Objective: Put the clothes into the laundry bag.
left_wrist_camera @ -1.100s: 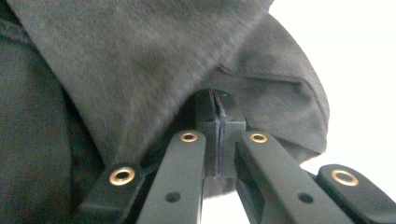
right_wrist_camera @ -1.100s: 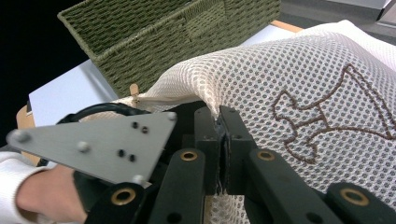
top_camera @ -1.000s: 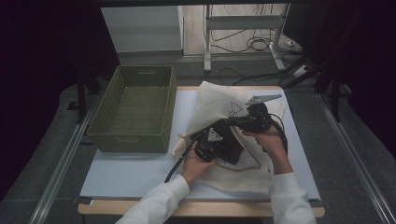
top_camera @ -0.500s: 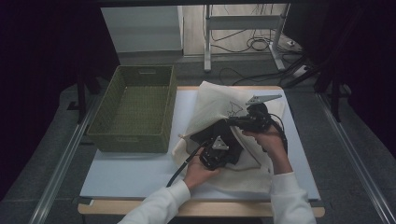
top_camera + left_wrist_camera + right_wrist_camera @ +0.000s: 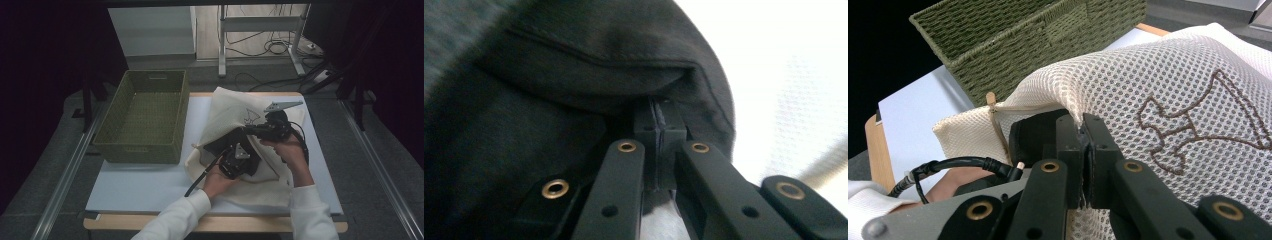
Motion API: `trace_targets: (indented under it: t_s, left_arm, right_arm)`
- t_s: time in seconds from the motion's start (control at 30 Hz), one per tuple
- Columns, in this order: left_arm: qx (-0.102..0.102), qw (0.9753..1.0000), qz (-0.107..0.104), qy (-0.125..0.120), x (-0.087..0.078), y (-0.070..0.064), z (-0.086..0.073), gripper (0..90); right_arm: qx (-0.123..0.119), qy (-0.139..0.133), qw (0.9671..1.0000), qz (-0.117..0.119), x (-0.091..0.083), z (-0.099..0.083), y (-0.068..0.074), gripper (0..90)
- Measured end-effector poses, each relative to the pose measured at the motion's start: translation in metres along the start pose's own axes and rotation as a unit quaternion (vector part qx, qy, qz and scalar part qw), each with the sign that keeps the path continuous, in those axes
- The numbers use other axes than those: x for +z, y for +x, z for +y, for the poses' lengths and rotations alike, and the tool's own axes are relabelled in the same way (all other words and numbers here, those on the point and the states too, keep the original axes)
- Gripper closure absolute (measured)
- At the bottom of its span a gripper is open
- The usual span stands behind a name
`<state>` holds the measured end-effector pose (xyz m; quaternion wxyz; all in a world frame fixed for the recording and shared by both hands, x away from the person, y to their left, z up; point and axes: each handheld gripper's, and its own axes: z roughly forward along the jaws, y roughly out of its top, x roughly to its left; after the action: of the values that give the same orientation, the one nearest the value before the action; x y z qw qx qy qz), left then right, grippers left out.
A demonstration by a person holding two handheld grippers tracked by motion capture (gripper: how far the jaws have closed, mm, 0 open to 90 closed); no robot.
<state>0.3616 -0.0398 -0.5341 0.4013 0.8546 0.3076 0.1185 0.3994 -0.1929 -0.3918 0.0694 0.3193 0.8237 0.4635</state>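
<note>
Two grippers are at work on a cream mesh bag [image 5: 235, 107] that lies on the table [image 5: 145, 185], just to the right of a green woven basket [image 5: 145, 117]. Right gripper [image 5: 1082, 135]: jaws closed on the rim of the bag's mouth, pinching the mesh at the edge nearest the basket and holding it raised; a brown stitched emblem [image 5: 1198, 130] shows on the mesh just past the jaws. A drawstring [image 5: 994, 117] hangs at the corner of the mouth, on the basket side. Left gripper [image 5: 658, 135]: jaws shut on a fold of dark cloth [image 5: 549, 100], with bright pale mesh beyond it. In the high view the left gripper [image 5: 235, 155] sits at the bag's mouth with the dark cloth [image 5: 220, 145] showing there, partly inside the opening. The right gripper [image 5: 267, 131] is just beyond it, farther from the basket. Basket interior appears bare. Both hands rest on the bag.
</note>
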Motion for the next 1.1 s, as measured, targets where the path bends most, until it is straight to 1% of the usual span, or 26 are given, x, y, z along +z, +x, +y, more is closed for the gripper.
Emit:
trace_targets:
  t_s: [0.07,0.17,0.23,0.43,0.53,0.6,0.63,0.7,0.8,0.83,0.87,1.03,1.1]
  left_arm:
    - [0.0,1.0,0.003,0.0,0.001,0.003,0.001,90.0]
    - [-0.008,1.0,0.003,-0.002,0.003,0.007,0.003,90.0]
    - [-0.013,0.9999,0.002,-0.002,0.005,0.008,0.004,90.0]
    - [0.001,0.9998,0.018,0.002,0.009,0.01,0.008,90.0]
    - [-0.001,0.9997,0.023,0.003,0.011,0.011,0.011,90.0]
    - [-0.01,0.9997,0.022,0.0,0.013,0.012,0.012,90.0]
    - [-0.006,0.9997,0.023,0.0,0.013,0.013,0.012,90.0]
    - [-0.009,0.9997,0.023,0.001,0.014,0.015,0.013,90.0]
    - [-0.011,0.9995,0.029,0.001,0.015,0.016,0.014,90.0]
    - [-0.011,0.9995,0.029,0.001,0.015,0.016,0.014,90.0]
    - [-0.019,0.9994,0.029,-0.002,0.015,0.017,0.015,90.0]
    - [-0.017,0.9994,0.029,-0.001,0.014,0.017,0.014,90.0]
    - [-0.018,0.9995,0.024,-0.006,0.013,0.016,0.013,90.0]
  right_arm:
    - [0.0,-0.001,1.0,0.0,0.0,0.0,0.0,86.9]
    - [0.001,-0.004,1.0,0.007,-0.002,0.0,0.0,86.9]
    - [0.001,-0.007,1.0,0.006,-0.003,0.001,0.0,86.9]
    - [0.002,-0.01,0.9999,0.005,-0.004,0.001,-0.001,86.9]
    - [0.002,-0.011,0.9999,0.005,-0.005,0.001,-0.001,86.9]
    - [0.002,-0.012,0.9999,0.005,-0.005,0.001,-0.001,86.9]
    - [0.002,-0.012,0.9999,0.005,-0.006,0.001,-0.001,86.9]
    - [0.003,-0.014,0.9999,0.005,-0.006,0.001,-0.002,86.9]
    - [0.003,-0.014,0.9999,0.004,-0.007,0.001,-0.002,86.9]
    - [0.003,-0.015,0.9999,0.004,-0.007,0.0,-0.002,86.9]
    - [0.004,-0.015,0.9999,0.004,-0.007,0.0,-0.002,86.9]
    - [0.004,-0.014,0.9999,0.004,-0.007,0.0,-0.003,86.9]
    - [0.005,-0.014,0.9999,0.003,-0.007,0.0,-0.003,86.9]
